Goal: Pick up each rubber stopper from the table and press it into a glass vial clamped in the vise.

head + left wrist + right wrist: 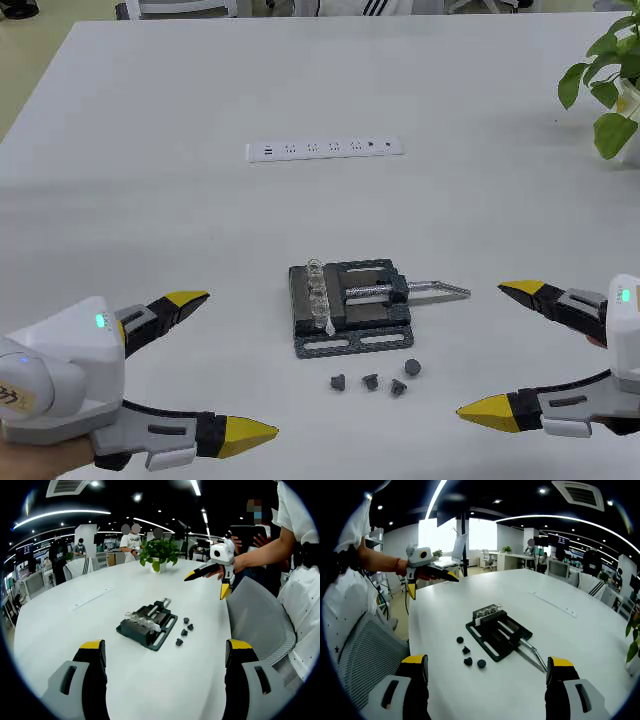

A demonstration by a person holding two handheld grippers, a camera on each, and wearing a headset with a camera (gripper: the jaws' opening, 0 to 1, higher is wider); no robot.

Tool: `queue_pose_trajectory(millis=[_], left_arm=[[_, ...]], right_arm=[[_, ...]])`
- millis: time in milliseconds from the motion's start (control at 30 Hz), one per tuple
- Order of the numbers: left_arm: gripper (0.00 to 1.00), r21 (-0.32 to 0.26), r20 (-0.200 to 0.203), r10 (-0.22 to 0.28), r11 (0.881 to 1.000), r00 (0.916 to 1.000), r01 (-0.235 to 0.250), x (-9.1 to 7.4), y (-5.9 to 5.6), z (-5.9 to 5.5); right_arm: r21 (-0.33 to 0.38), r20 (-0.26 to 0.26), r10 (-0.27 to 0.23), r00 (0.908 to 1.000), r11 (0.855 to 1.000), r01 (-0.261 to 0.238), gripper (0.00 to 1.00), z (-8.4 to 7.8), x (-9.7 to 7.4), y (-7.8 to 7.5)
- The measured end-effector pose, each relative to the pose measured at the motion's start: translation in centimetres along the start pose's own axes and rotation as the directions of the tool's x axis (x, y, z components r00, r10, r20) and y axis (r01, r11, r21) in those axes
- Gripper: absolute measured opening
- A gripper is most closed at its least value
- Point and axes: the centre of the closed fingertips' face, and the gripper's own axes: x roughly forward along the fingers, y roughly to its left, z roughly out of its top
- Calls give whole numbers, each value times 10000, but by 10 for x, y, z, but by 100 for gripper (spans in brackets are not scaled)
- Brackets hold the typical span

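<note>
- Grey rubber stoppers (370, 380), 4 pcs: loose by black metal vise (352, 312), none picked yet.
- Clear glass vials (318, 290): clamped.
- Left gripper (240, 362), right gripper (480, 349): spread, empty; nxt, pinch one stopper.

Lighting was bright, even, from ceiling strip lights (60, 514). Shadows beside the vise (370, 305) on the white surface (150, 220) were faint. Gripper views bent strongly at edges; head view sharp.

Table (200, 220): plain pale grey-white; power strip (325, 148): white; plant (605, 75): green leaves. Vise (350, 310): dark grey, silver screw; rubber stoppers (370, 380): dark grey; glass vials (318, 295): clear. Left gripper (238, 362) and right gripper (482, 349): white bodies, black jaws tipped yellow; shirt (300, 600): white with small dark dots.
</note>
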Motion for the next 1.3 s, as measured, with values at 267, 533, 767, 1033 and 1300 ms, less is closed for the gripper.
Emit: queue_pose_trajectory(millis=[267, 533, 767, 1033, 1300], left_arm=[[99, -36, 6, -18, 10000, 10000, 18, 0, 0, -2], [99, -31, 42, -32, 10000, 10000, 32, 0, 0, -1], [99, 21, 80, -27, 10000, 10000, 27, 0, 0, -1], [99, 47, 139, -37, 10000, 9999, 36, 0, -1, -2], [99, 48, 314, 1, 10000, 9995, -2, -1, -2, -1]], right_arm=[[-65, -99, 55, 9999, 10000, -55, 97, 0, 0, -2], [-92, -149, 140, 9998, 9999, -141, 94, 1, -1, -5], [-306, -406, 352, 9986, 9989, -365, 89, 8, 1, -2], [-1026, -1387, 1063, 9846, 9873, -1210, 75, 9, 10, 5], [-1512, -3185, 1879, 9291, 9575, -2455, 57, 1, 22, 16]])
